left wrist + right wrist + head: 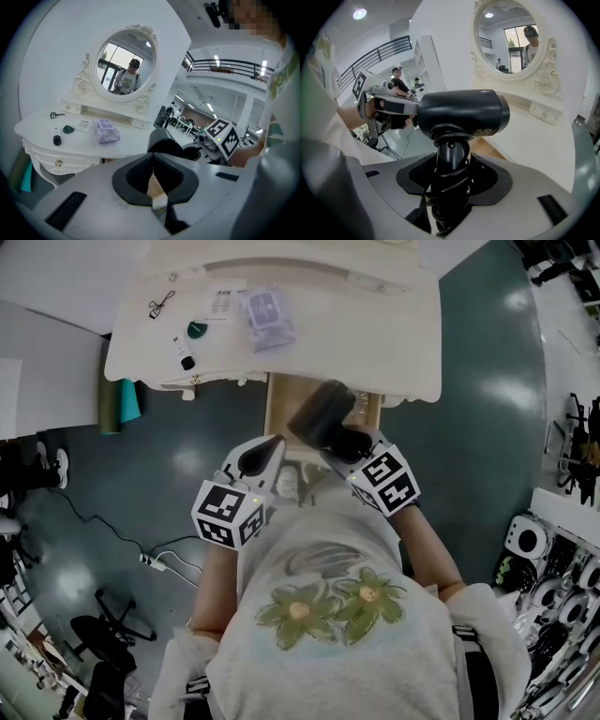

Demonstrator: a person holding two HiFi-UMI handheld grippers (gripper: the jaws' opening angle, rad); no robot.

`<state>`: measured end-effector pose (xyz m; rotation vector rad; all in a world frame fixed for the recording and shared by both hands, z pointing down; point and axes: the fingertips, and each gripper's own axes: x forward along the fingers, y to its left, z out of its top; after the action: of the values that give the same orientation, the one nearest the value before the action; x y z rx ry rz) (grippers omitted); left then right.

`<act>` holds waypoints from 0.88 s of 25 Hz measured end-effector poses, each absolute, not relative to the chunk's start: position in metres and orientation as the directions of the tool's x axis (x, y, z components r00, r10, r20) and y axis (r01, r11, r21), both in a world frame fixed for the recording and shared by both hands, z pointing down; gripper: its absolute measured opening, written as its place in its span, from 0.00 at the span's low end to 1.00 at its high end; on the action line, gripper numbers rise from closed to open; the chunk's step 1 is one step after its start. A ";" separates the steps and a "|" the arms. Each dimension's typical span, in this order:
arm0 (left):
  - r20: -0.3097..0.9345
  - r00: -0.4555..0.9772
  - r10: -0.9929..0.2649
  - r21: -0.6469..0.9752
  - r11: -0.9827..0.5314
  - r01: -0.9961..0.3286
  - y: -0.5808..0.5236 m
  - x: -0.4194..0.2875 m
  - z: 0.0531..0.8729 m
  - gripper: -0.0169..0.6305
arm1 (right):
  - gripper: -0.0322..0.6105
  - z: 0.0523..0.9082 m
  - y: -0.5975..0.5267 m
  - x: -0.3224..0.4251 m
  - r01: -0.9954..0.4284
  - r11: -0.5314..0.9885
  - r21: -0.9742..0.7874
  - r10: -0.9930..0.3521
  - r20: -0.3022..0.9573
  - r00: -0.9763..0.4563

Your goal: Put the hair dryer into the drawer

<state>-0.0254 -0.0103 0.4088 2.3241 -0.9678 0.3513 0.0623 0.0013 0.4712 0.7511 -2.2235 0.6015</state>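
Right gripper (342, 442) clamps the hair dryer (322, 413) by its cord-wrapped handle over the drawer (278, 404) (left gripper (255, 460) closed, empty); the barrel may clip the dressing table (394, 324).

A white dressing table (375, 343) stands against a plain white wall (56, 47) and carries an oval mirror (125, 65) in a carved white frame. The floor (487, 427) is dark green, glossy, and marked with pale glare. A black cable (94, 521) trails across it near an office chair (108, 629). Beyond is a bright hall with a black balcony railing (234, 65) and ceiling lights (216, 58).
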 end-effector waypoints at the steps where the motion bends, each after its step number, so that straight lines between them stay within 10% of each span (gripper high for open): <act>1: 0.447 0.699 -0.558 0.421 -0.558 -0.715 -0.010 -0.026 0.410 0.04 | 0.39 0.472 0.001 0.062 -0.660 0.727 -0.189 -0.333 0.743 -0.580; 22: 0.449 0.679 -0.581 0.449 -0.510 -0.734 -0.009 -0.032 0.415 0.04 | 0.39 0.497 -0.007 0.054 -0.605 0.780 -0.156 -0.267 0.793 -0.548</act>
<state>-0.0324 -0.0090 0.4154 2.2675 -1.0070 0.3198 0.0544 -0.0068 0.4974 0.6456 -2.1600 0.5341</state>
